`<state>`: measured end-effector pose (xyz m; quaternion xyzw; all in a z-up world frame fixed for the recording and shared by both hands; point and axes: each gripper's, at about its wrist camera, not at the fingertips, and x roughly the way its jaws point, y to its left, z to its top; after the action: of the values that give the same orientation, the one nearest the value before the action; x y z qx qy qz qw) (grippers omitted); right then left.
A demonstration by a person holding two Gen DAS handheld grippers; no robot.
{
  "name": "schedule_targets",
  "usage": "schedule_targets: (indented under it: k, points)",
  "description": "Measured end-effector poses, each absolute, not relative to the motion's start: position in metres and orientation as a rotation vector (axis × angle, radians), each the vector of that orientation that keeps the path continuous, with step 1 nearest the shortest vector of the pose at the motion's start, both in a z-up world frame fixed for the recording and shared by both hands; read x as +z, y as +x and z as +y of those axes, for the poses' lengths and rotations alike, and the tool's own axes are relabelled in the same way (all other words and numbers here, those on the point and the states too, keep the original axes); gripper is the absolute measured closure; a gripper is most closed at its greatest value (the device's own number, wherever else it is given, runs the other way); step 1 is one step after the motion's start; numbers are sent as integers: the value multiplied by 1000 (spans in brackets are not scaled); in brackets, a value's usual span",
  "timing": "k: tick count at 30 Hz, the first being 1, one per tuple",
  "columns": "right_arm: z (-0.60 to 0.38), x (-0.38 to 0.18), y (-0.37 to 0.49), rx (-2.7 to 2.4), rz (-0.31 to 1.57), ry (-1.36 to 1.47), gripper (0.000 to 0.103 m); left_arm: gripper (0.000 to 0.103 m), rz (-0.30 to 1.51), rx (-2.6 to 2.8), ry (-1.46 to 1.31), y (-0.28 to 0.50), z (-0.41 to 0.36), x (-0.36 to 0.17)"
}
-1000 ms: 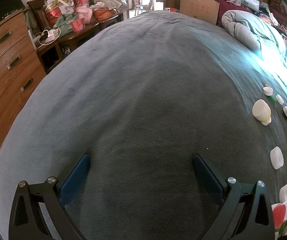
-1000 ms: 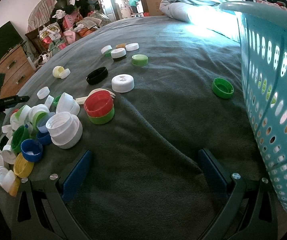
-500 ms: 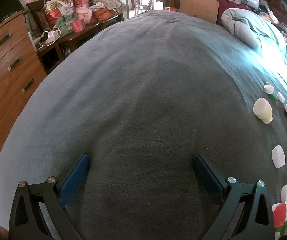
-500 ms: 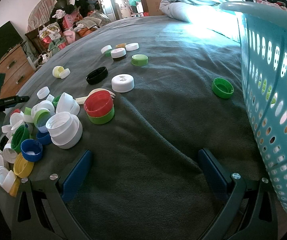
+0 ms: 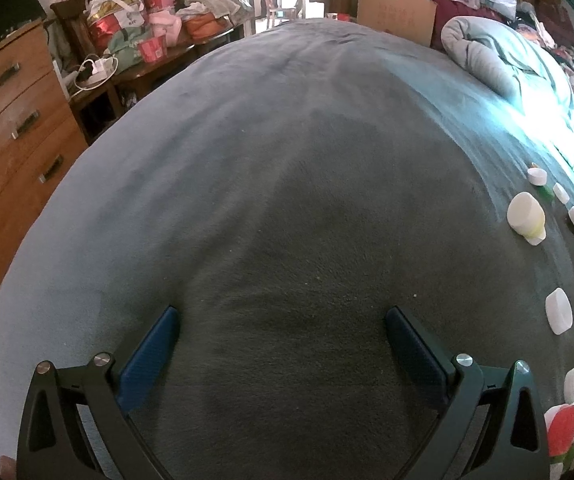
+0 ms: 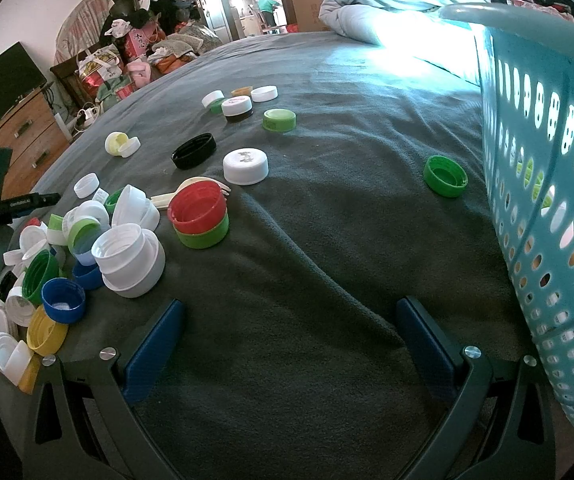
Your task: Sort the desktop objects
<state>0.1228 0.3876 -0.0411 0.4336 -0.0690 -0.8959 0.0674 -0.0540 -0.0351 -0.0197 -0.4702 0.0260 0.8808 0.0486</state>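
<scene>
Many plastic bottle caps lie on a grey blanket [image 6: 327,264]. A pile of white, green, blue and yellow caps [image 6: 59,264] sits at the left of the right wrist view. A red cap stacked on a green one [image 6: 198,212], a white cap [image 6: 245,166], a black cap [image 6: 193,156] and a lone green cap [image 6: 445,175] lie further out. My right gripper [image 6: 290,328] is open and empty over bare blanket. My left gripper [image 5: 283,332] is open and empty, with caps [image 5: 527,218] along its right edge.
A teal perforated laundry basket [image 6: 547,184] stands at the right. A folded quilt [image 6: 383,4] lies at the far end. A wooden dresser [image 5: 11,152] and a cluttered table [image 5: 143,44] stand to the left of the bed.
The left wrist view has shifted slightly, so the caps at its right edge sit a little lower. The right gripper has not moved. Both stay open.
</scene>
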Motion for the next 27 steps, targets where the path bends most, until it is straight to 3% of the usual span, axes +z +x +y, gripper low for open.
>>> schedule_targets:
  k: [27]
  points:
    - [383,-36,119,-2700,-163,1364,1,0,59,2726,-1435,-50,-30,-18]
